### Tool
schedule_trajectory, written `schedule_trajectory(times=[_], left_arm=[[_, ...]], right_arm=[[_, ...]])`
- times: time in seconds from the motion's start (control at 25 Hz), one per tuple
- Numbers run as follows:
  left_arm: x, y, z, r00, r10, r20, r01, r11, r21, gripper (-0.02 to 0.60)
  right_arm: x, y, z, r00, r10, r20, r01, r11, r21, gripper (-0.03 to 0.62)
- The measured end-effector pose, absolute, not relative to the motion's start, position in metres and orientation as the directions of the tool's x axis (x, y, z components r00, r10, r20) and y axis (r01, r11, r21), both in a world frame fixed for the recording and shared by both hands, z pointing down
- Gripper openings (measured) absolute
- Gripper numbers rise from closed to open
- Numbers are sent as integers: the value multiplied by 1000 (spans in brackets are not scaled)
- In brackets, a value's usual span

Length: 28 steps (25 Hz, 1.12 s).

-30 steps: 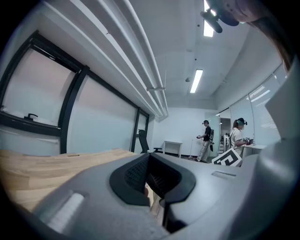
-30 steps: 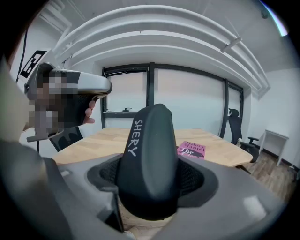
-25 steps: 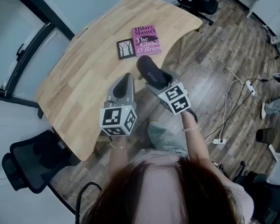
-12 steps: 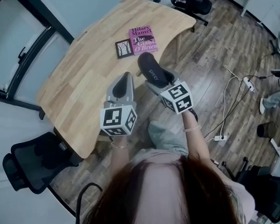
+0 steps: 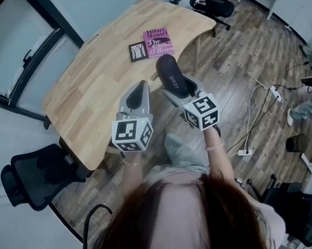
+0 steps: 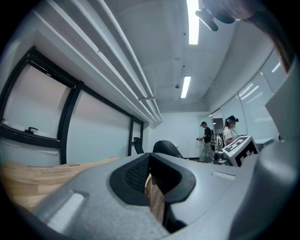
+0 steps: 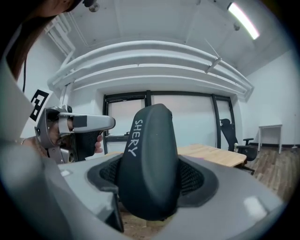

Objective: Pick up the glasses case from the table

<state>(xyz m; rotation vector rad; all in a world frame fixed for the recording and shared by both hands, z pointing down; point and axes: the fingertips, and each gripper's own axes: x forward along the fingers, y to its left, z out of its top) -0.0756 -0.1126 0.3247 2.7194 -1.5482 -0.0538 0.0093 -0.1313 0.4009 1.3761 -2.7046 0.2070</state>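
A black glasses case (image 5: 170, 76) with white lettering is off the wooden table (image 5: 90, 83), over its near edge. My right gripper (image 5: 178, 89) is shut on it. In the right gripper view the case (image 7: 149, 159) stands up between the two padded jaws of the right gripper (image 7: 150, 187) and fills the gap. My left gripper (image 5: 139, 91) hovers over the table's near edge, left of the case, its jaws together with nothing in them. In the left gripper view only a thin slit shows between the jaws of the left gripper (image 6: 152, 187).
A pink book (image 5: 159, 41) and a small dark book (image 5: 137, 51) lie side by side at the table's far end. A black office chair (image 5: 33, 179) stands at the lower left, another chair (image 5: 214, 2) beyond the table. Cables and a power strip (image 5: 245, 154) lie on the floor at right.
My right gripper has shifted a little to the right and toward me with the case in it. The left gripper has stayed put.
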Motion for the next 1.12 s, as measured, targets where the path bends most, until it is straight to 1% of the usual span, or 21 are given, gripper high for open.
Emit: schedule_trajectory(times=[0.36, 1.12], left_arm=[[-71, -75, 316, 507, -860, -55, -861, -508, 10, 6], [-58, -12, 318, 525, -848, -67, -851, -525, -26, 6]], right_arm=[[14, -93, 385, -585, -804, 105, -811, 581, -71, 334], [30, -25, 361, -553, -833, 10, -831, 551, -72, 334]])
